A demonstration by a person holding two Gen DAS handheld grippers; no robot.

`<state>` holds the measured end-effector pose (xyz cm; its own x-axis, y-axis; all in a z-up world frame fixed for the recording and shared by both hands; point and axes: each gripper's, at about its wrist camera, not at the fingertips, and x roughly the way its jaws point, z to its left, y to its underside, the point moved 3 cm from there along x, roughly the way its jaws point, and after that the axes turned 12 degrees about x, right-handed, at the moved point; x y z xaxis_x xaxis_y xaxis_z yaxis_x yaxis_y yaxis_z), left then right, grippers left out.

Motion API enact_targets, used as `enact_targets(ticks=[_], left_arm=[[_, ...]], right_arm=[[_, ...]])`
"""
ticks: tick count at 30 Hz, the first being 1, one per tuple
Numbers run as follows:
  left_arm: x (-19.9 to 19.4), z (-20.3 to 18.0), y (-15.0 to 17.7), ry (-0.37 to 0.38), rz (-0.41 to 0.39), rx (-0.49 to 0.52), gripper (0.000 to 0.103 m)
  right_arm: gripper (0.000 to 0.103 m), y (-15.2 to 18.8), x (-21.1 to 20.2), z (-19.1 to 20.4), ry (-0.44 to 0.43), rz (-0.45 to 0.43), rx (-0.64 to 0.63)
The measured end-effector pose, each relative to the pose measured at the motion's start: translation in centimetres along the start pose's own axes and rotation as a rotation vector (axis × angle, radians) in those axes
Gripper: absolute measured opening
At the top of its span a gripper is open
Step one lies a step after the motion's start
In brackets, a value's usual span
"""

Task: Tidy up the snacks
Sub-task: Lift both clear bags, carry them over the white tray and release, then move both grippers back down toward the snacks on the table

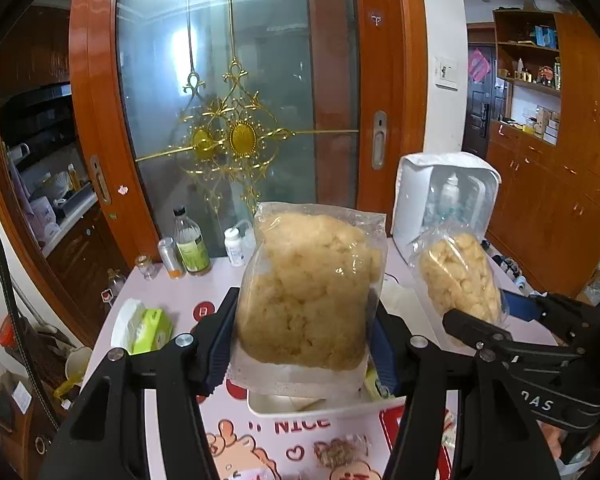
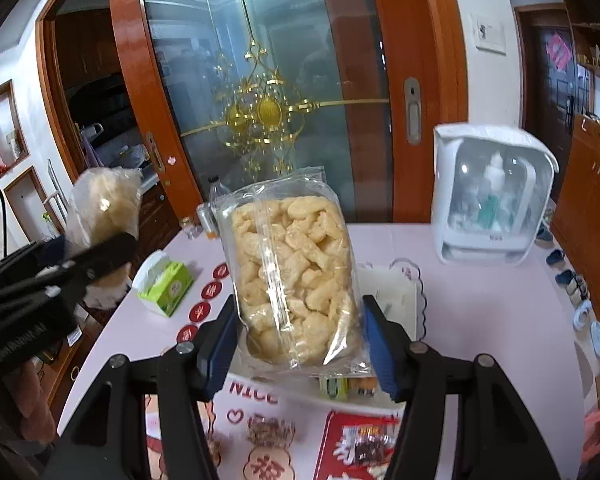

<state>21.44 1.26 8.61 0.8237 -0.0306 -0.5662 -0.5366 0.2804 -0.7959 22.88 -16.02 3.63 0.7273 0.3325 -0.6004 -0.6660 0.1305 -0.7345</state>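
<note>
Snack bags are both lifted above the pink table (image 2: 480, 320): the left gripper (image 1: 304, 344) clamps a clear bag of pale fluffy snack (image 1: 308, 292) at centre frame, over a white tray (image 1: 324, 404), while the right gripper (image 2: 300, 344) clamps a clear bag of puffed pieces (image 2: 292, 276) at centre frame; a green tissue pack (image 2: 166, 284) lies at left

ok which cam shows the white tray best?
Neither is great; left wrist wins. The white tray shows its near rim and part of the inside under the bag held by the left gripper. Right wrist shows only slivers of it behind the other bag.
</note>
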Motion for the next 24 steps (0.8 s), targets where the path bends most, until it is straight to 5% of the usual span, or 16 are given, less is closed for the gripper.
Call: enact_targets(ticks=[7,18,22,24], left_arm=[[4.4,-0.2,-1.6,-0.026,0.037,-0.004,0.057],[12.8,-0.7,1.3,-0.036,0.226,-0.018,0.058],[15.2,-1.0,2.8,-0.045,0.288,0.004,0.086],[15.6,-1.2,3.4,-0.058,0.301,0.013,0.086]], right_arm=[[0.059,-3.4,2.8,-0.8,0.036,-0.010,-0.030],[0.061,-3.5,11.3,-4.0,0.080,0.132,0.009],[0.066,-2.9,14.8,-5.0,0.108,0.173,0.009],[0.075,-2.7,16.1,-5.2,0.162,0.182,-0.005]])
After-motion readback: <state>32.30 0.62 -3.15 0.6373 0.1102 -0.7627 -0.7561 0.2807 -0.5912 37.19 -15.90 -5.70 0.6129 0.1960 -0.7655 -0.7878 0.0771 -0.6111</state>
